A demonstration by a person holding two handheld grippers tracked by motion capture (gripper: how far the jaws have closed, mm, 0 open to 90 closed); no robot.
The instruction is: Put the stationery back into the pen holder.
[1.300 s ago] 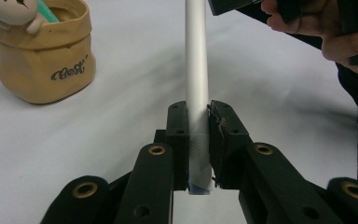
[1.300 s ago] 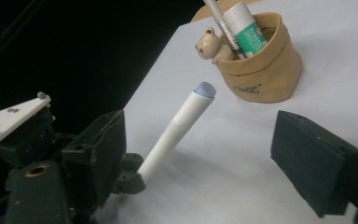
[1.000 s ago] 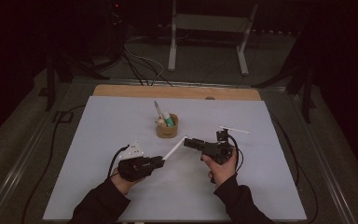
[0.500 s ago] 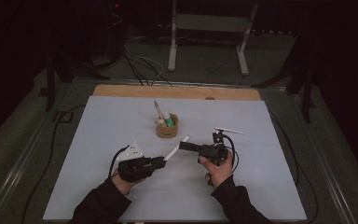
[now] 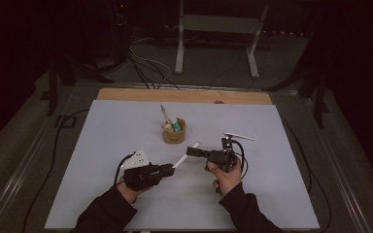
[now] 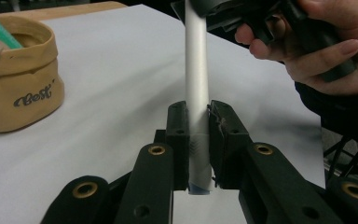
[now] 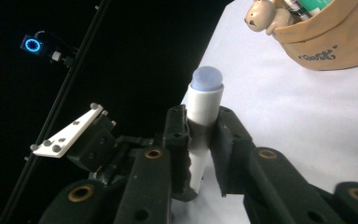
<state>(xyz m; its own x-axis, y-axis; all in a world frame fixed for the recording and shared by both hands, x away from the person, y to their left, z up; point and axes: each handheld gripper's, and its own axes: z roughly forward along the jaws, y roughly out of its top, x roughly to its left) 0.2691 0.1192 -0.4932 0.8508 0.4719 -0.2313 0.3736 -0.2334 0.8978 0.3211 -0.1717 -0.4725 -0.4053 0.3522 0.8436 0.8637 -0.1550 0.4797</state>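
Open mat (image 5: 272, 184) was seen around; the pen (image 5: 183, 158) was clamped by left gripper (image 5: 171, 168), its blue cap end (image 7: 206, 79) closed upon by right gripper (image 5: 190, 151).

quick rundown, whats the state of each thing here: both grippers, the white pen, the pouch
left gripper: shut on the white pen's lower end
right gripper: jaws have just been closing, now pressed on the white pen near its blue-tipped end
white pen: off the table, spanning between the two grippers
tan pouch: upright, open at the top, items sticking out
loose white stick: lying flat beyond the right gripper
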